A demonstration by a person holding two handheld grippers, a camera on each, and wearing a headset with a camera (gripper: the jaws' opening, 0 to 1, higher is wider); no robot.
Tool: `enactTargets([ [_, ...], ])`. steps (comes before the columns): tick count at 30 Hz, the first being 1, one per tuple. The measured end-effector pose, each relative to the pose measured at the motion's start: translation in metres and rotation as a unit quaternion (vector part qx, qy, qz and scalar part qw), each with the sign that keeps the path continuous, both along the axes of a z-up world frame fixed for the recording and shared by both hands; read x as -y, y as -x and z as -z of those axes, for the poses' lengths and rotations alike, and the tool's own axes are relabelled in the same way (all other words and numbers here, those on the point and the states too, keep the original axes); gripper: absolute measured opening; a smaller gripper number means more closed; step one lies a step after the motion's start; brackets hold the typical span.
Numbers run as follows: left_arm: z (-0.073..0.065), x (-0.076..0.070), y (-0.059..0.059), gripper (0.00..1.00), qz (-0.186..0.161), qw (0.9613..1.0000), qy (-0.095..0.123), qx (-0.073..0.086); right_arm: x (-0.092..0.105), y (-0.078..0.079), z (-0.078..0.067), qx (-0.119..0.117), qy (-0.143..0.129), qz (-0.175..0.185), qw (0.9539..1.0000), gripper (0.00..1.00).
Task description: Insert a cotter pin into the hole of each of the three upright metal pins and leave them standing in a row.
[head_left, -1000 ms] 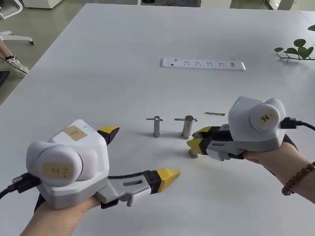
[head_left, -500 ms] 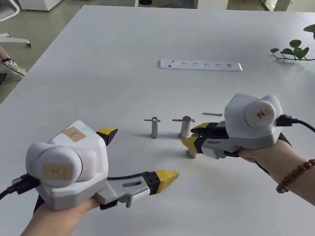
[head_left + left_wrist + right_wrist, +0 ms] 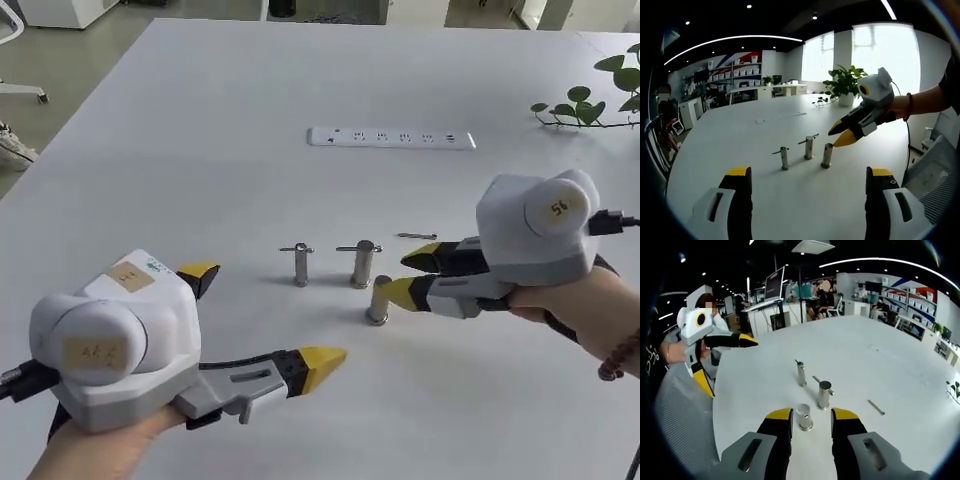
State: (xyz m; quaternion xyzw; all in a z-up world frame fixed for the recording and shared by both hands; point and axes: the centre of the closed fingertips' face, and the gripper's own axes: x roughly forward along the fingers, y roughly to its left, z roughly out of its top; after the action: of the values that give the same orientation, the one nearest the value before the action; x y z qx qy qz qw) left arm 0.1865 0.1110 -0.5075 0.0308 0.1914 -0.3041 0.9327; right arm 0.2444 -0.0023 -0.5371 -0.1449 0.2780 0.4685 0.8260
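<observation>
Your right tongs (image 3: 398, 277) stand parted, their yellow tips right at the top of the bare pin (image 3: 378, 300). In the right gripper view that pin sits between the two tips, and I cannot tell whether either tip touches it. The bare pin is a short, dull-silver metal cylinder, upright on a slightly wider foot. Just behind it stands the middle pin (image 3: 363, 262), of the same metal and shape, crossed near its top by a thin fitted cotter pin (image 3: 350, 247). Behind the bare pin and farther to its left stands the left pin (image 3: 301, 264), crossed in the same way. A loose cotter pin (image 3: 417, 237), a slim grey sliver, lies flat behind the bare pin and to its right, past the upper tip of your right tongs. Your left tongs (image 3: 265, 315) are spread wide and hold nothing. They sit well to the left of the bare pin and nearer to you, with a broad stretch of smooth, matte white tabletop (image 3: 200, 150) between. Far behind the bare pin lies a long white power strip (image 3: 391, 138). A leafy plant (image 3: 590, 100) sits far behind it on the right, by the tabletop's right edge. The tabletop's left edge runs far to the left of the bare pin, with floor (image 3: 70, 50) beyond it.
</observation>
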Motion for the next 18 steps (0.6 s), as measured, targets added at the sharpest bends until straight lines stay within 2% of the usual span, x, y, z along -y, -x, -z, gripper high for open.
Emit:
enactTargets([
  [6, 0.000, -0.002, -0.001, 0.96, 0.000, 1.0000, -0.001, 0.000, 0.010, -0.011, -0.004, -0.004, 0.010, 0.002, 0.9999, 0.26],
  [12, 0.003, -0.004, -0.004, 0.98, 0.003, 0.9999, -0.010, -0.005, 0.025, -0.027, -0.002, -0.014, 0.034, 0.012, 0.9992, 0.26],
  [14, 0.003, -0.004, -0.004, 0.99, 0.005, 0.9999, -0.010, -0.005, 0.029, -0.033, -0.001, -0.011, 0.042, 0.015, 0.9989, 0.26],
  [18, 0.004, -0.002, -0.005, 0.99, 0.009, 0.9999, -0.009, -0.005, 0.037, -0.045, 0.003, -0.014, 0.069, 0.007, 0.9975, 0.25],
])
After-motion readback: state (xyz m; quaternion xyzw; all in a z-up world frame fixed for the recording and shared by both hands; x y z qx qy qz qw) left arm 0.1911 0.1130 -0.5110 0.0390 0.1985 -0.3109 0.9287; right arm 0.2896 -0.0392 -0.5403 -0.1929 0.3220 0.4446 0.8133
